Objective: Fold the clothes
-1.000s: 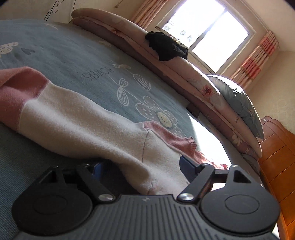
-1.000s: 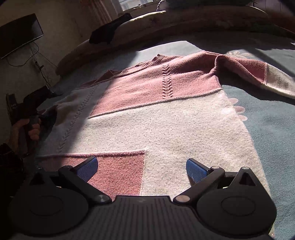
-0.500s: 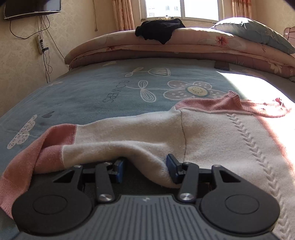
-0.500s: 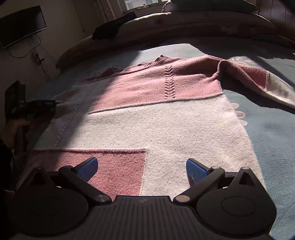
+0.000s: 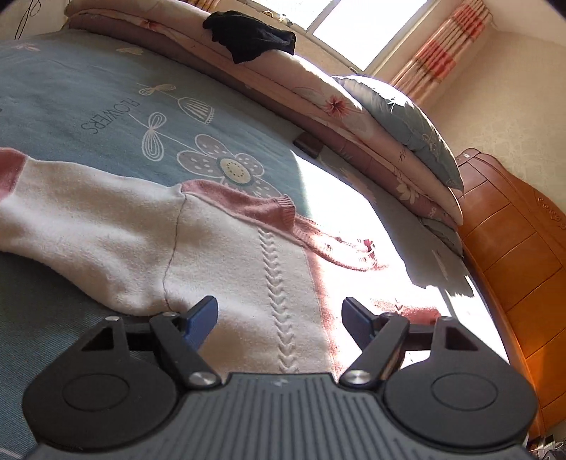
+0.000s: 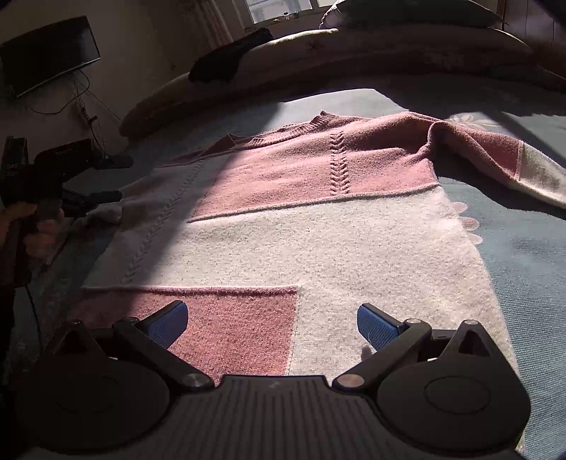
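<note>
Both grippers stand wide open over a pink and cream sweater (image 6: pixel 311 226) spread flat on a blue bedspread (image 5: pixel 88 92). Left gripper (image 5: pixel 279 320), at the bottom of its own view, has just been opening its jaws; the cream knit with a cable stitch lies under the gap, and neither pad presses it. Its sleeve (image 5: pixel 81 226) runs off to the left edge of the frame. Right gripper (image 6: pixel 272 323) hangs above the sweater's hem, holding nothing. Only the right view shows the whole sweater, the other sleeve at the upper right, a hand (image 6: pixel 39 230) at the left edge and a wall screen (image 6: pixel 49 53). Only the left view shows the sunlit window (image 5: pixel 364 24), striped curtain (image 5: pixel 442 56) and wooden headboard (image 5: pixel 520 269).
</note>
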Tool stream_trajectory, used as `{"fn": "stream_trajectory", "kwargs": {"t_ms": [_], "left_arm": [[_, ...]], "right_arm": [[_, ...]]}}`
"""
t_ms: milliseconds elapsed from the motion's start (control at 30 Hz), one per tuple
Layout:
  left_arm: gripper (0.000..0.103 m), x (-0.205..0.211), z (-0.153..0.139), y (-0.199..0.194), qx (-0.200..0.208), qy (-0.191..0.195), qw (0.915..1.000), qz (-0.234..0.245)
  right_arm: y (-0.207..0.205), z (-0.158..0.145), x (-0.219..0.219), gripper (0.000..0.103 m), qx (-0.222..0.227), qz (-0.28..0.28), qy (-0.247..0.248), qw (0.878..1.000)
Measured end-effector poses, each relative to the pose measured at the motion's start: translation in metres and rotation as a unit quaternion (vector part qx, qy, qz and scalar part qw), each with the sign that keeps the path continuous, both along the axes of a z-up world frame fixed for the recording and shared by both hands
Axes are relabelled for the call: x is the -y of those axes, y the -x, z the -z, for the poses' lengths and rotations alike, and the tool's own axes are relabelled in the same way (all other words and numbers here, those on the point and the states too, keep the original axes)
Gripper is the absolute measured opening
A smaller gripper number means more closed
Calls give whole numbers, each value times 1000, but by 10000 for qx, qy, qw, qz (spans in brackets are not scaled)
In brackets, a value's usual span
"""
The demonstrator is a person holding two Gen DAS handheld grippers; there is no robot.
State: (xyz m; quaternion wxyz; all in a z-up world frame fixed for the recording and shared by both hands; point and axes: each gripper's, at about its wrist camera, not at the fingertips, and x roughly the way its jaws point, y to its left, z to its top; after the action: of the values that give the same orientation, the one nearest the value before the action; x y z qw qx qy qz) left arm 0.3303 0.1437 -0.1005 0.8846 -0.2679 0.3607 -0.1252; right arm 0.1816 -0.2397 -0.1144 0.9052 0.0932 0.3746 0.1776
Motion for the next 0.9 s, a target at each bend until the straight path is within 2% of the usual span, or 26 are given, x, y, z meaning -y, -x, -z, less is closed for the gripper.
{"fn": "stream_trajectory", "kwargs": {"t_ms": [133, 200, 267, 433, 500, 567, 667, 767, 900], "left_arm": [[77, 1, 26, -14, -240, 91, 9995, -165], [76, -10, 37, -14, -262, 313, 9986, -327], [71, -16, 39, -9, -230, 436, 9979, -408], [71, -12, 24, 0, -314, 58, 9983, -492], [75, -5, 10, 10, -222, -137, 9988, -423], [77, 3, 4, 20, -144, -80, 9998, -120], [78, 10, 8, 28, -362, 10, 9992, 157], [78, 7, 21, 33, -667, -125, 9977, -1], [78, -1, 12, 48, -697, -144, 9971, -286]], "right_arm": [[-1, 1, 2, 103, -49, 13, -70, 10000], [0, 0, 2, 103, -33, -17, -77, 10000], [1, -1, 1, 103, 6, -36, -54, 10000], [2, -2, 1, 103, 24, -49, -68, 10000], [3, -3, 1, 103, 60, -54, -63, 9999], [4, -4, 0, 103, 81, -68, -57, 9999], [5, -5, -1, 103, 87, -97, -49, 9999], [7, -7, -2, 103, 137, -115, -22, 9998], [8, -8, -1, 103, 200, -81, 23, 9998]]}}
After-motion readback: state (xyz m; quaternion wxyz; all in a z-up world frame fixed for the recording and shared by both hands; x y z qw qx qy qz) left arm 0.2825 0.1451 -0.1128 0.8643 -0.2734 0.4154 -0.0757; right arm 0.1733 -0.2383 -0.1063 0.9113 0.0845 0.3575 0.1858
